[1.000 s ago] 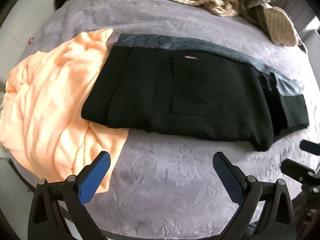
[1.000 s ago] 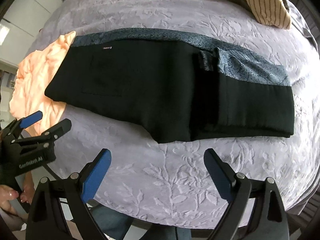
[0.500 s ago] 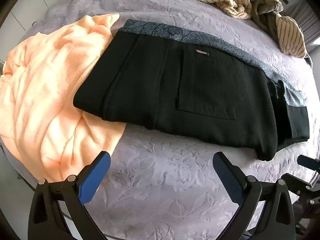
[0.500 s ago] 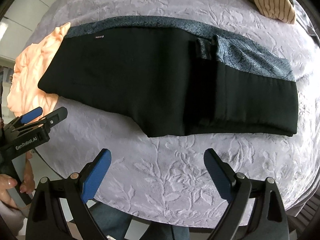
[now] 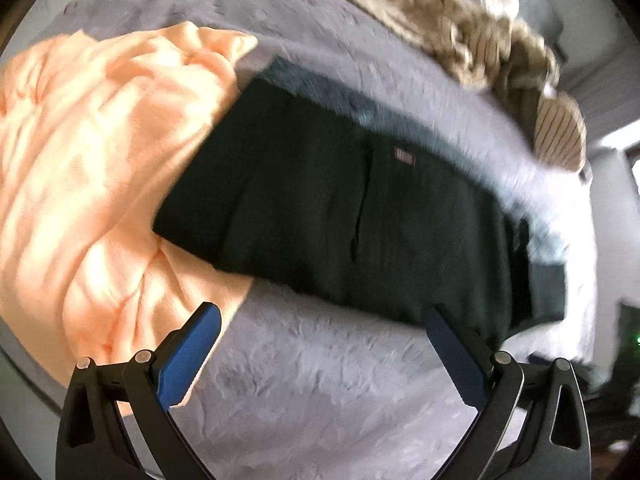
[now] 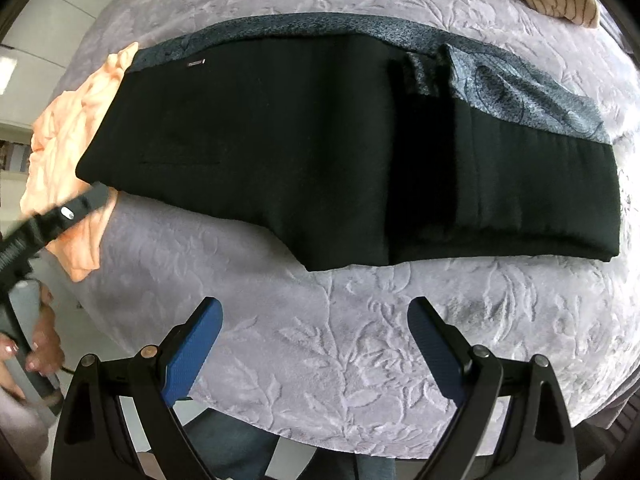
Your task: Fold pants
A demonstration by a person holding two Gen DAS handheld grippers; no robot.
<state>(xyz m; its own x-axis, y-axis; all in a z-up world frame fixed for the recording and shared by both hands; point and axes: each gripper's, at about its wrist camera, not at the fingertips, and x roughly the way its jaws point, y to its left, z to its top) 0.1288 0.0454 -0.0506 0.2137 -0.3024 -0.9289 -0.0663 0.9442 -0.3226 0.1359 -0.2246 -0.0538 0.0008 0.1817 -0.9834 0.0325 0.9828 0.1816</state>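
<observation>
The pants (image 6: 320,152) in front of me are black, with a band of blue-grey paisley-like print (image 6: 520,92) along their far edge and a small reddish-brown label (image 5: 404,157) near the pocket. They lie on a pale lilac-grey bedspread (image 6: 360,340) embossed with a leaf and flower pattern. At the left end is a plain peach-orange cloth (image 5: 92,168). Beyond the pants sits a heap of beige fabric with thin dark stripes (image 5: 560,136). My left tool (image 5: 320,352) and my right tool (image 6: 314,344) are both black with blue finger pads (image 6: 192,356). My hand (image 6: 36,348) has pale pink nails.
</observation>
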